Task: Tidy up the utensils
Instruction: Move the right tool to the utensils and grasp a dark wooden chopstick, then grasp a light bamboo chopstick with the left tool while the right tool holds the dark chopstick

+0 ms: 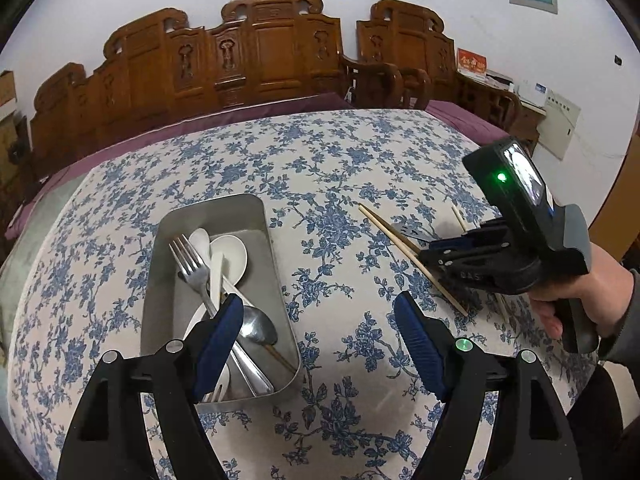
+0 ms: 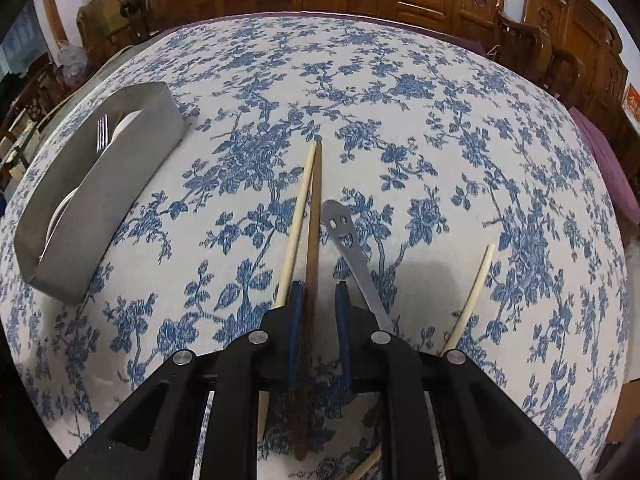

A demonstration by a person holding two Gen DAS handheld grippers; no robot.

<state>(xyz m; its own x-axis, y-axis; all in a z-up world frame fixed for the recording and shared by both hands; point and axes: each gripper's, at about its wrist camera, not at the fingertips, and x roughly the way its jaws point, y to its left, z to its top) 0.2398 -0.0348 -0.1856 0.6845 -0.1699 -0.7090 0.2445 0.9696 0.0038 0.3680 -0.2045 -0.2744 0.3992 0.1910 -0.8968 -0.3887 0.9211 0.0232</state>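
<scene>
Looking along our right gripper (image 2: 318,294), we see the brown chopstick (image 2: 314,216) lying lengthwise between its narrowly spread jaws, not visibly pinched, while the left gripper (image 1: 320,320) hangs wide open beside the metal tray (image 1: 256,216).

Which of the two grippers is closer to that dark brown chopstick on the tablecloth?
Right. The right gripper straddles the dark brown chopstick; the left gripper hovers open by the metal tray, well aside.

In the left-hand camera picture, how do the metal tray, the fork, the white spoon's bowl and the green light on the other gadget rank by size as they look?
Largest to smallest, as they look:
1. metal tray
2. fork
3. white spoon, its bowl only
4. green light

The fork's handle is partly hidden, so its full length is unsure.
</scene>
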